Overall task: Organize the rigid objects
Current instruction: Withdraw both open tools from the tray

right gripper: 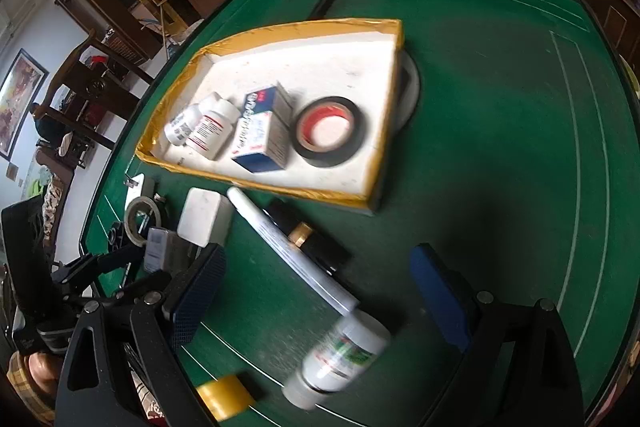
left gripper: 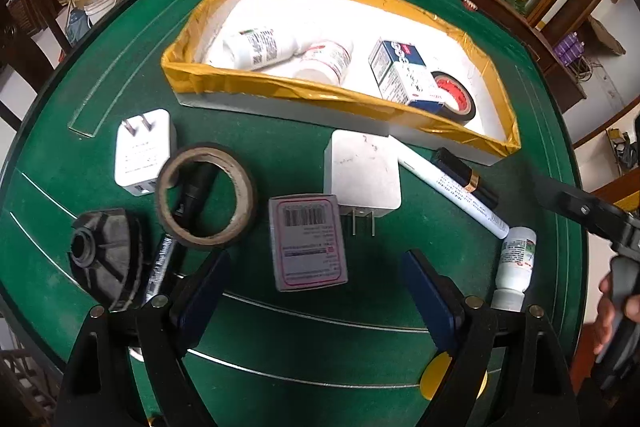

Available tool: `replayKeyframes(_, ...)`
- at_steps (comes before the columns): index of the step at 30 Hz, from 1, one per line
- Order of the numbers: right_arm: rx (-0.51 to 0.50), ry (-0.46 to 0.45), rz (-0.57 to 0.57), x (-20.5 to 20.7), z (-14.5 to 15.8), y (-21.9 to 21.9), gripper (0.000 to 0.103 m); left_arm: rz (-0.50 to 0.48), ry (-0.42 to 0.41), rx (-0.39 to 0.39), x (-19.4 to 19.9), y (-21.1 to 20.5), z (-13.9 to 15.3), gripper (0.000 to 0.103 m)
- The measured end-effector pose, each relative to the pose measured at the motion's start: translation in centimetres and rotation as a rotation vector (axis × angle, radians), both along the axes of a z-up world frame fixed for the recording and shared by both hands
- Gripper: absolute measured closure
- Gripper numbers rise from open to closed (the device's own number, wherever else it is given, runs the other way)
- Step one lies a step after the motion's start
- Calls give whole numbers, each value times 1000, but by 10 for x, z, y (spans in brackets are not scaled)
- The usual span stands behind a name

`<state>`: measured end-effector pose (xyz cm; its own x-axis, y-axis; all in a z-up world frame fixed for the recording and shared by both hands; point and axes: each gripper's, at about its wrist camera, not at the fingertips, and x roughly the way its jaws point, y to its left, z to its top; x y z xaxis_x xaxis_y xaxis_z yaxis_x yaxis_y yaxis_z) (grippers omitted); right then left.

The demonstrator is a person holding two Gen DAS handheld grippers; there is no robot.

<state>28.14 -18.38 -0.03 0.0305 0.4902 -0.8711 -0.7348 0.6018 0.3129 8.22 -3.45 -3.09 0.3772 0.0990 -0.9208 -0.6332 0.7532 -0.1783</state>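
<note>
**A:** Item one: the pink-labelled carton?

**B:** I log it lying flat on the green table, barcode up, just ahead of my left gripper, whose jaws stand wide apart and empty. I judge it light, stiff, with thin card walls that could dent; I'd take it across its two long sides, gently.

**A:** Item two?

**B:** White pill bottle on its side, between the spread, empty jaws of my right gripper. Smooth round plastic, likely to roll; I'd grasp mid-body, across the label.

**A:** Surroundings?

**B:** White marker and black-and-gold tube touching, a white charger, a brown tape ring. Beyond: the yellow-rimmed tray, already holding two bottles, a blue box and black tape.
</note>
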Motion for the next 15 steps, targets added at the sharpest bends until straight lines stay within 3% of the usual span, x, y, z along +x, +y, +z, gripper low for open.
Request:
replayKeyframes(2, -6, 1, -2, 0, -1, -6, 10, -3, 17, -3, 5, -1, -6, 22)
replayKeyframes(4, -15, 1, 2, -1, -3, -10, 10, 4, 30, -13, 9, 0, -11, 41)
replayKeyframes(9, -32, -3, 17, -5, -3, -17, 10, 29, 37, -8, 3, 5, -12, 61)
replayKeyframes(13, -70, 24, 40, -14, -9, -24, 13, 31, 12, -49, -13, 4, -12, 62)
replayKeyframes(14, -82, 37, 40, -17, -12, -26, 17, 25, 7, -54, -17, 1, -12, 62)
replayKeyframes(15, -96, 55, 38, -20, -15, -28, 31, 17, 3, -57, -22, -3, -12, 62)
